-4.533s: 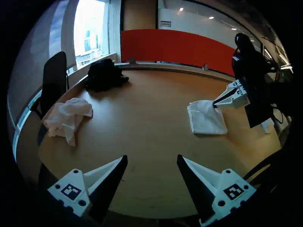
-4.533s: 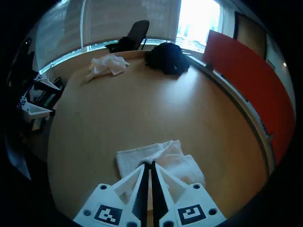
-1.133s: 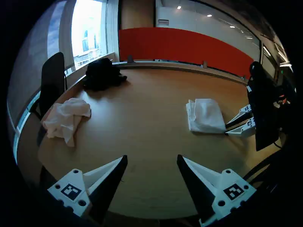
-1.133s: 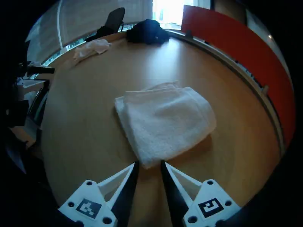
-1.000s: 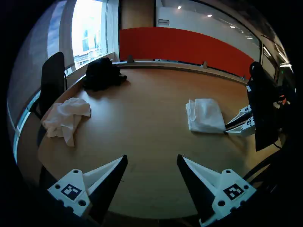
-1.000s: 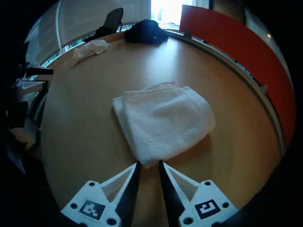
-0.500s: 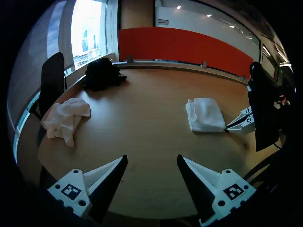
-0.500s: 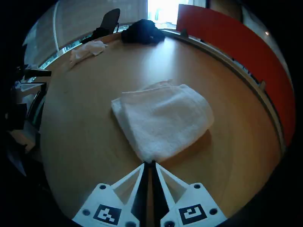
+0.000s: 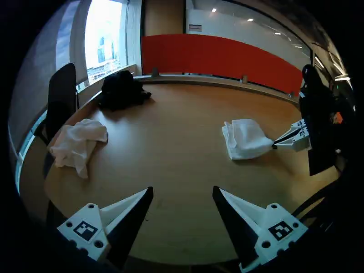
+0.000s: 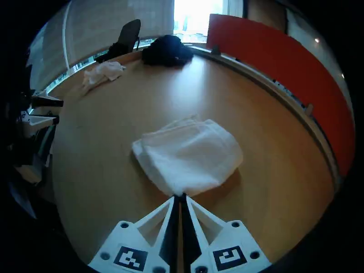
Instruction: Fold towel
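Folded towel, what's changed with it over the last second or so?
The right gripper, open a second ago, has shut on the near corner of the folded towel and drawn it upward. The left gripper stays open; the crumpled towel and black bag haven't moved.

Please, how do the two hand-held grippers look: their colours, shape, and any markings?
The left gripper and the right gripper look alike: white plastic, triangular jaws tapering to points, with black inner faces. Each jaw carries a square black-and-white marker near its base, with small round holes beside it.
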